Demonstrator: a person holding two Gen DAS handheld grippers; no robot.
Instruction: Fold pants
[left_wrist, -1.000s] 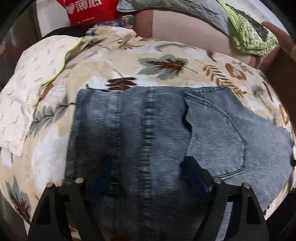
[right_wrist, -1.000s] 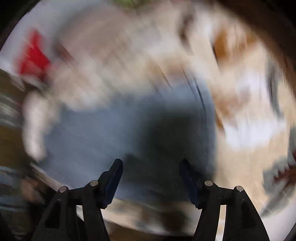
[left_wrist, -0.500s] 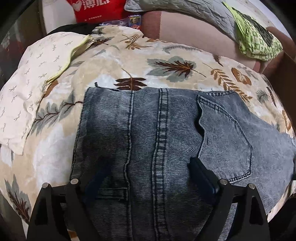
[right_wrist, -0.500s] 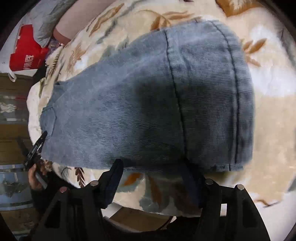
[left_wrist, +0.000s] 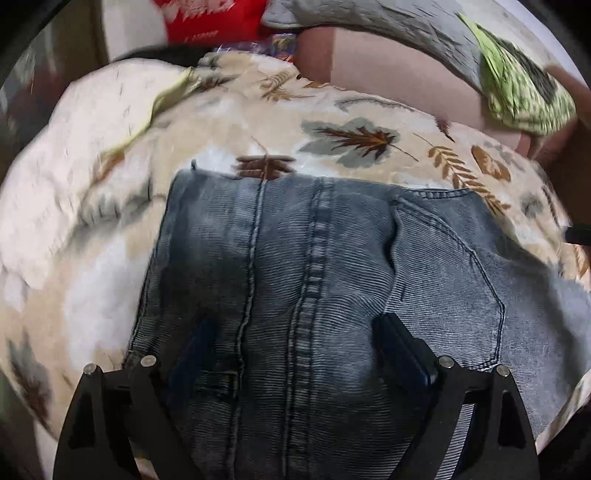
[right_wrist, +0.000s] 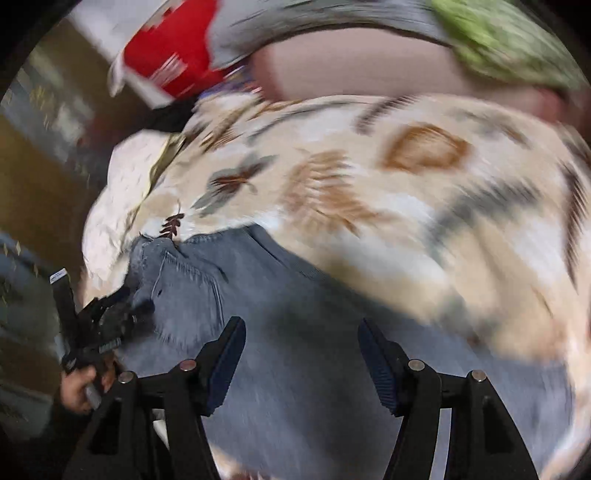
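Observation:
Grey-blue corduroy pants (left_wrist: 314, 277) lie flat on a leaf-patterned blanket (left_wrist: 351, 110), waistband at the far side and a back pocket (left_wrist: 450, 288) to the right. My left gripper (left_wrist: 291, 328) hovers open over the seat seam, its fingers wide apart and nothing pinched between them. The right wrist view is motion-blurred. There my right gripper (right_wrist: 301, 326) is open above the pants (right_wrist: 295, 369), with only fabric below the gap. At that view's left edge a hand (right_wrist: 79, 391) holds the left gripper (right_wrist: 99, 325) at the waist end.
A white pillow (left_wrist: 74, 155) lies left of the pants. Behind the blanket are a pink sofa back (left_wrist: 388, 62), a grey quilt (left_wrist: 369, 22), a green patterned cloth (left_wrist: 517, 92) and a red bag (left_wrist: 207, 22). Dark furniture (right_wrist: 37, 184) stands at the left.
The right gripper has swept fast from the hem end of the pants toward the waist end and rolled. The left gripper has stayed over the seat, still open.

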